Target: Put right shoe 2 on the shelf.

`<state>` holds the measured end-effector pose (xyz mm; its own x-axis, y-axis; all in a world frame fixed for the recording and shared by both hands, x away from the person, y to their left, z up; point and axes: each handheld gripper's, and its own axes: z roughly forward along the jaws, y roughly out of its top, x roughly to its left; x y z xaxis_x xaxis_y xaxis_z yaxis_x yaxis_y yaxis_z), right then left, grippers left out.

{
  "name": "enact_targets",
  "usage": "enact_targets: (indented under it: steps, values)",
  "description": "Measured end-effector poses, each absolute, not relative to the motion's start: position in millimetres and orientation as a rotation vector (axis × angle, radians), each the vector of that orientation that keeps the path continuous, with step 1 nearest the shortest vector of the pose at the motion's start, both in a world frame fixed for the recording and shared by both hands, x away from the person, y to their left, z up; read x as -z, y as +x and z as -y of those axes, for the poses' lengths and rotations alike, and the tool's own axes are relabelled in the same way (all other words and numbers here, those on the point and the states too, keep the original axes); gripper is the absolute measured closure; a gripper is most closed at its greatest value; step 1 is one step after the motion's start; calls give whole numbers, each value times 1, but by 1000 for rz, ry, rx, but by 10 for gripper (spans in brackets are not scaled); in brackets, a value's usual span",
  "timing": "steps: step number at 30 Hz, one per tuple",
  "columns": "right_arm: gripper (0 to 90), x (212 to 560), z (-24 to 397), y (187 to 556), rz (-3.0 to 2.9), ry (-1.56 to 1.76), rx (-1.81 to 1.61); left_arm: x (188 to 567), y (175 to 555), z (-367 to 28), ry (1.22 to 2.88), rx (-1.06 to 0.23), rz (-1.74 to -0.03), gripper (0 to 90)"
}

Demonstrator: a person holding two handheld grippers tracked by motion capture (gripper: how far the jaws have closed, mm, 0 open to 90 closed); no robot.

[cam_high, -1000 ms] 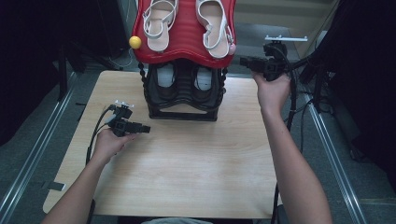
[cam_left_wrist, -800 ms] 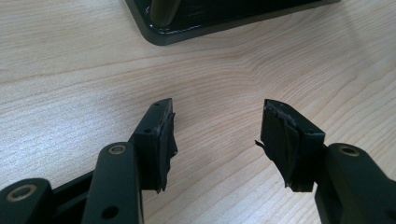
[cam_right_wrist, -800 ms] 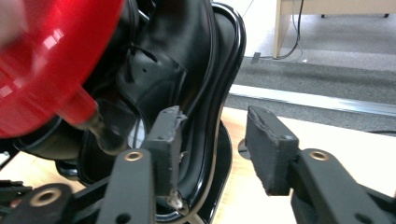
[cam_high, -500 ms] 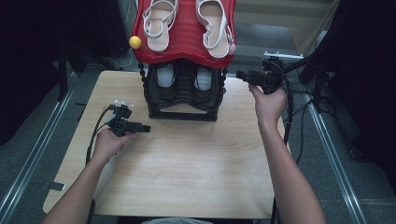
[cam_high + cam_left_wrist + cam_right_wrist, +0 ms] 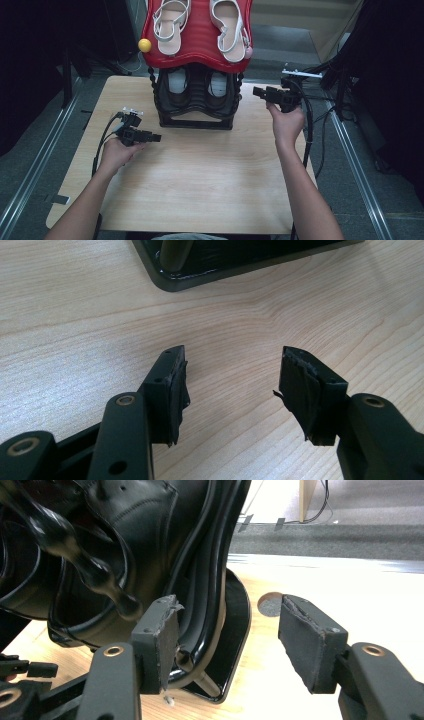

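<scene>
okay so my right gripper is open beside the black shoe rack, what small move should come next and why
Probably ease the right gripper a little further toward the black rack and line its jaws up on the shoe in the lower tier. Its jaws have just been opening, nothing sits between them, and the right gripper view shows the rack's side wall just ahead. The left gripper rests open over the table.

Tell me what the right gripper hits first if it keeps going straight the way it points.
Most likely the black shoe rack. The right gripper has its jaws open, with nothing between them, and points at the rack's side edge and base. Depth is hard to judge, so how soon they would touch is unclear.
</scene>
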<state>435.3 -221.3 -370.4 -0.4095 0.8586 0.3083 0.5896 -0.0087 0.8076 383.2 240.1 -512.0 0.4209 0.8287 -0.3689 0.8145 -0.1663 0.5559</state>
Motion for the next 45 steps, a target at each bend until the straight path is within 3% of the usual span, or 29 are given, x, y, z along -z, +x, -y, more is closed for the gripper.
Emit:
enact_targets:
  steps: [45]
  values:
    - [444, 491, 235, 392, -2053, 1606, -1317, 512, 383, -238, 1971, -44, -1369, 446]
